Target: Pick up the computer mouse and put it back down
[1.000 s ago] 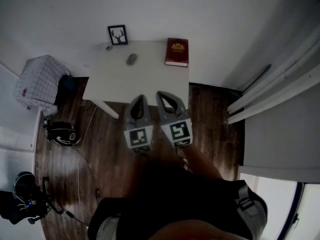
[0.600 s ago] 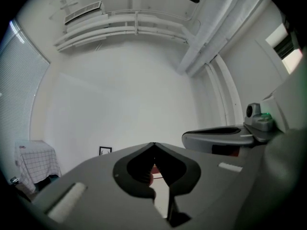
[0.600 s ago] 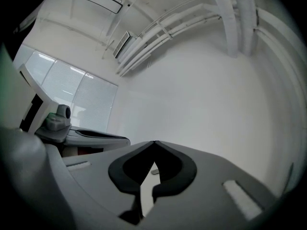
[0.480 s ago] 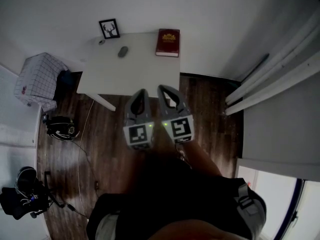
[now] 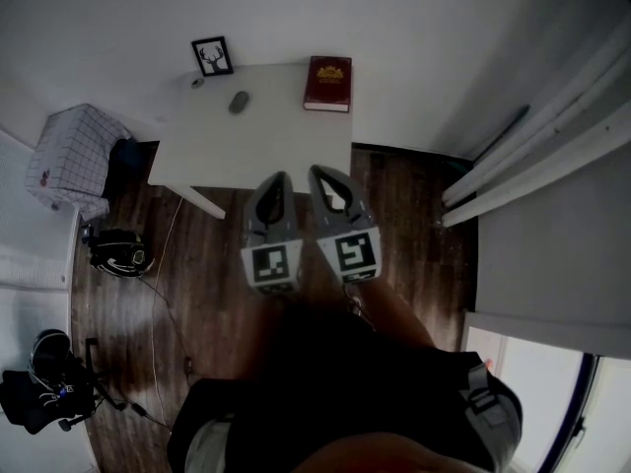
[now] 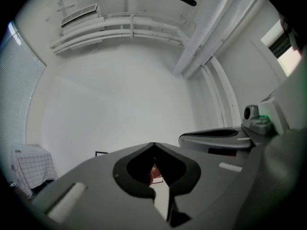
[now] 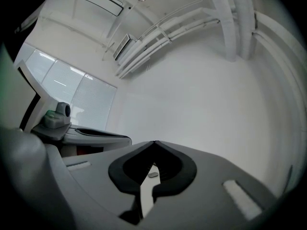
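White table [image 5: 286, 136] pushed up against the wall, and the grey computer mouse [image 5: 238, 101] is just sitting on it toward the back left, near a little black picture frame [image 5: 212, 56] with a deer-antler print. A dark red book [image 5: 327, 84] lies at the back right corner, well apart from the mouse. Both grippers are held side by side, pointing at the table and well short of the mouse, mostly over the dark wood floor [image 5: 414, 225]. The left gripper [image 5: 279, 178] has its jaws pressed together with nothing in them, and it's the same deal with the right gripper [image 5: 317, 172]: tips meeting, empty. In the right gripper view the mouse shows as a tiny grey blob through the cutout behind the tips, while the left gripper view catches a bit of the book. A checked fabric box [image 5: 71, 156] sits on the floor left of the table.
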Available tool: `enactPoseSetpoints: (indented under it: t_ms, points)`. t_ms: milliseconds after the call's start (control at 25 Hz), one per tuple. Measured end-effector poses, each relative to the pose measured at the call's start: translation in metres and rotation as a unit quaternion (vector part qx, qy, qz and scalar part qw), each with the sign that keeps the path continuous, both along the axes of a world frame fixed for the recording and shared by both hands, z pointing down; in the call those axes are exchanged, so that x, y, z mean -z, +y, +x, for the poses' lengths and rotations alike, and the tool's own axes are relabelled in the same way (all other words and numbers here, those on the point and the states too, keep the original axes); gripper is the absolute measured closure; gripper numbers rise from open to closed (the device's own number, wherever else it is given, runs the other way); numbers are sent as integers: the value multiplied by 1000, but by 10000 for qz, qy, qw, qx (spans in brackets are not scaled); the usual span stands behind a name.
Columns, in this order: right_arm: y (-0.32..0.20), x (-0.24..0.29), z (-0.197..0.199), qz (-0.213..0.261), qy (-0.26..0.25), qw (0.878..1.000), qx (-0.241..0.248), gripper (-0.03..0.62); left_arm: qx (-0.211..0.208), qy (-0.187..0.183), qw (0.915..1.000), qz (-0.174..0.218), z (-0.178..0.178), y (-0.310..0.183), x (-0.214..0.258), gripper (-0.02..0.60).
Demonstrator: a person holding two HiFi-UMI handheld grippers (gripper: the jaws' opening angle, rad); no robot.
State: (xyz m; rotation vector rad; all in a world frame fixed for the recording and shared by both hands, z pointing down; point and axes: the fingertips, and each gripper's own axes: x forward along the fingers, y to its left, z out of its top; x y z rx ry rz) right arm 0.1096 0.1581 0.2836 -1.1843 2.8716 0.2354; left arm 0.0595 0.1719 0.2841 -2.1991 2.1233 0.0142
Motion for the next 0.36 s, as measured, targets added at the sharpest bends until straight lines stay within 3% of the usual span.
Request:
enactPoseSetpoints:
  t_ms: [360]
  points:
    - [-9,2,-2,58,13,10000,-30,580,-29,-37,10000,0,-2,-10,-1,580]
